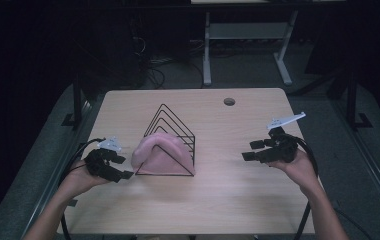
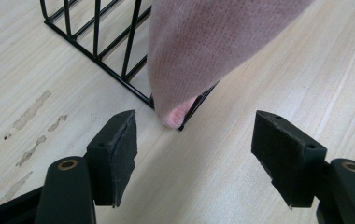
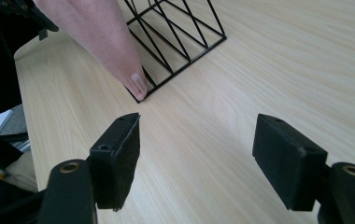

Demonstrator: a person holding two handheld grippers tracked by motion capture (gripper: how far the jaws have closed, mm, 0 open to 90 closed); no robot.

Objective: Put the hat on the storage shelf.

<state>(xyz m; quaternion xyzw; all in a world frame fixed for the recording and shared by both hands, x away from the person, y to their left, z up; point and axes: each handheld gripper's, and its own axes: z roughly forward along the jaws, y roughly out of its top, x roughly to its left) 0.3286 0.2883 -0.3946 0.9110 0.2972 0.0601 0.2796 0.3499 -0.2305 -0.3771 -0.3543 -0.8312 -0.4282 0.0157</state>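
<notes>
You have two grippers on one wooden table [image 1: 238, 200], one in each hand. Between them stands one black wire rack [image 1: 170, 142] with one pink knitted cloth [image 1: 158, 154] draped over its near left side.

Your left gripper [image 1: 123, 169] sits just beside the rack's left corner, its jaws wide apart with nothing between them. In the left gripper view, the cloth [image 2: 203, 51] hangs ahead of the jaws and slightly above the gap, its lowest tip [image 2: 173, 116] reaching the table just beyond the left jaw's front edge, touching the rack's bottom wire [image 2: 119, 79]. Bare table lies between the two pads. A few pale smears [image 2: 31, 112] mark the wood to the left of the left jaw.

Your right gripper [image 1: 252, 151] is well apart from the rack, its jaws also wide apart and holding nothing. In the right gripper view, the rack [image 3: 180, 42] lies ahead and to the upper left of the jaws, with the cloth [image 3: 96, 32] beyond the left jaw and a small striped label [image 3: 138, 83] near its lower tip.
</notes>
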